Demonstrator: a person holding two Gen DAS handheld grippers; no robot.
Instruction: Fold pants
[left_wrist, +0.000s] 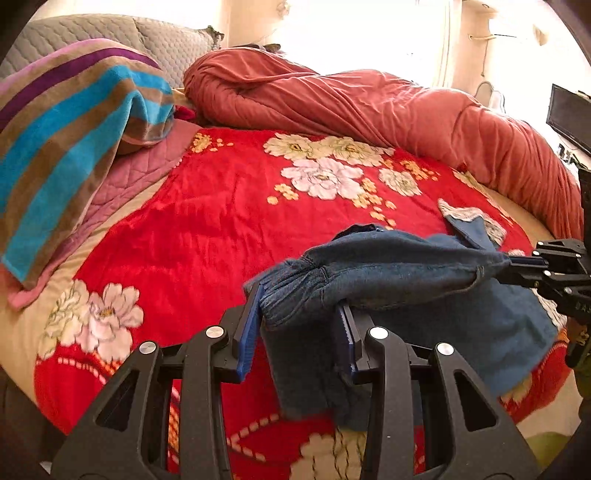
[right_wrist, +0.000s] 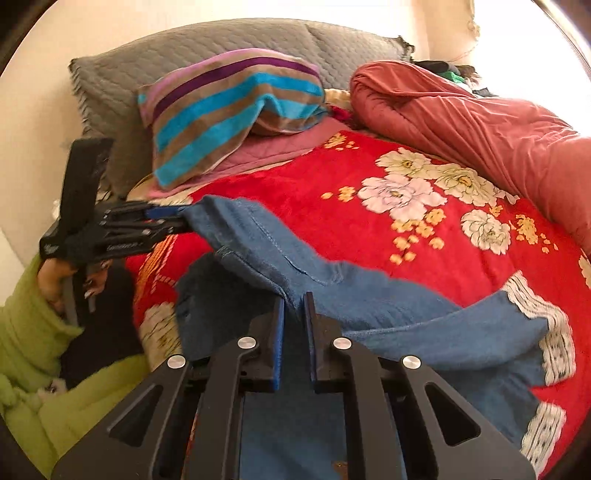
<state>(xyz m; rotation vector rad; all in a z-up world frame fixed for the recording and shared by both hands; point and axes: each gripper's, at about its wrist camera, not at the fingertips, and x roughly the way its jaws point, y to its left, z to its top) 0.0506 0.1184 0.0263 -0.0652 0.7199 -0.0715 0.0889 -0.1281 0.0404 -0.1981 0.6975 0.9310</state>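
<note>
Blue denim pants (left_wrist: 399, 273) with white lace leg hems (right_wrist: 554, 332) hang stretched between my two grippers above the red floral blanket (left_wrist: 207, 236). My left gripper (left_wrist: 299, 299) is shut on the gathered waistband end; it shows in the right wrist view (right_wrist: 173, 218) at the left. My right gripper (right_wrist: 293, 302) is shut on the pants' other waist edge; it shows in the left wrist view (left_wrist: 517, 264) at the right. The legs trail down onto the blanket (right_wrist: 369, 229).
A rolled salmon-red duvet (left_wrist: 369, 99) lies along the far side of the bed. A striped towel over a pillow (left_wrist: 70, 133) and a grey quilted headboard pillow (right_wrist: 221, 40) sit at the head. A dark screen (left_wrist: 569, 118) stands at right. A green sleeve (right_wrist: 29, 332) is at lower left.
</note>
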